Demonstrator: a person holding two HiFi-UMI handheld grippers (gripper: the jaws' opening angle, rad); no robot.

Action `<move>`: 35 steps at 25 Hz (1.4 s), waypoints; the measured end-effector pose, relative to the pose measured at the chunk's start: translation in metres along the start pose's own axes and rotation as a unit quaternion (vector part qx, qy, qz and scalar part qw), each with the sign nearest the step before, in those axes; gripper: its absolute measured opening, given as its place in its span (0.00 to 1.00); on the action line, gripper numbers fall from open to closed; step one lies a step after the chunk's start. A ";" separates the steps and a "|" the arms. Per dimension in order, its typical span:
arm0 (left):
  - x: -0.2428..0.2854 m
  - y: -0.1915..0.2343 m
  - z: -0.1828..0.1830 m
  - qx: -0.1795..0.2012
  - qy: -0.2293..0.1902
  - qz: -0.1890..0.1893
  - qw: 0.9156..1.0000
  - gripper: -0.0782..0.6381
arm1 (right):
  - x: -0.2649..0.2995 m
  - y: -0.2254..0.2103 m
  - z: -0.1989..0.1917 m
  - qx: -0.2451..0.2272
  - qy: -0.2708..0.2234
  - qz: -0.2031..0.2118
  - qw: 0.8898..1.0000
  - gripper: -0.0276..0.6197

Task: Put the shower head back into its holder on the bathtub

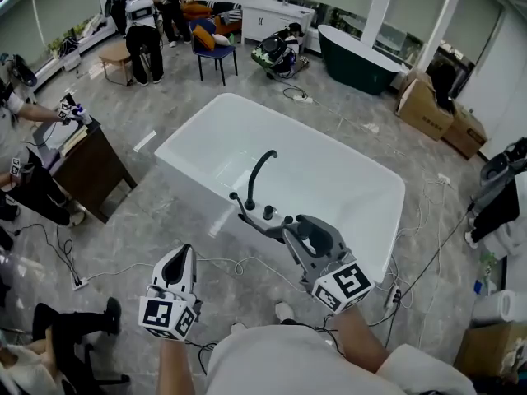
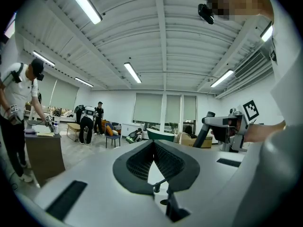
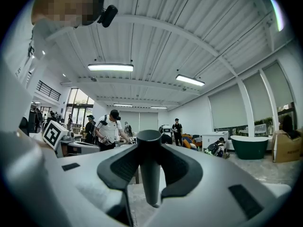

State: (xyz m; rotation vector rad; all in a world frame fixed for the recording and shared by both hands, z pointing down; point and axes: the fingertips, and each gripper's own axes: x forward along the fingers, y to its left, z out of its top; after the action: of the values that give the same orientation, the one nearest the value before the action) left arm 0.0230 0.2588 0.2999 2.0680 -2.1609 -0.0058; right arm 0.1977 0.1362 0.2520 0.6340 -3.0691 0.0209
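Left gripper (image 1: pixel 181 255), near and low left: jaws together, empty. Right gripper (image 1: pixel 300 229) clamps the dark shower head (image 1: pixel 257 222) by its handle. The head's long axis runs left and away. Its tip is just beside the fittings (image 1: pixel 268 212) at the faucet (image 1: pixel 260 174) on the bathtub (image 1: pixel 394 227) near rim. The holder is likely there. Right hand nearer.

No words, brand names or numbers can be read anywhere. The only sign-like marks are black-and-white square code patterns on the left cube (image 1: pixel 169 315) of the left gripper (image 1: pixel 184 253) and the right cube (image 1: pixel 344 286) of the right gripper (image 1: pixel 291 230); they carry no letters.
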 end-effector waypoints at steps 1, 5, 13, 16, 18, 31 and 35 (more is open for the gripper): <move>-0.004 0.004 -0.001 0.000 0.000 -0.002 1.000 0.12 | 0.002 0.004 0.001 -0.002 -0.001 -0.003 1.000 0.27; -0.018 0.015 -0.004 0.000 0.000 -0.005 1.000 0.12 | 0.008 0.019 0.001 -0.008 -0.002 -0.011 1.000 0.27; -0.047 0.026 -0.006 -0.006 0.001 -0.010 1.000 0.12 | 0.007 0.044 0.001 -0.011 0.007 -0.023 1.000 0.27; -0.056 0.027 -0.009 -0.010 -0.001 -0.011 1.000 0.12 | 0.008 0.049 -0.002 -0.013 0.010 -0.025 1.000 0.27; -0.061 0.030 -0.010 -0.013 -0.003 -0.010 1.000 0.12 | 0.010 0.052 -0.003 -0.009 0.011 -0.029 0.999 0.27; -0.043 0.053 -0.015 -0.011 0.010 -0.007 1.000 0.12 | 0.046 0.049 0.010 -0.010 -0.007 -0.013 1.000 0.27; -0.023 0.061 -0.011 -0.006 0.013 -0.007 1.000 0.12 | 0.060 0.037 0.015 -0.012 -0.012 -0.009 1.000 0.27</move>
State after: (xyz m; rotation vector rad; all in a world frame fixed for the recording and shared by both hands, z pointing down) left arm -0.0359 0.2860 0.3144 2.0635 -2.1261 0.0063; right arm 0.1277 0.1461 0.2373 0.6660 -3.0811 -0.0231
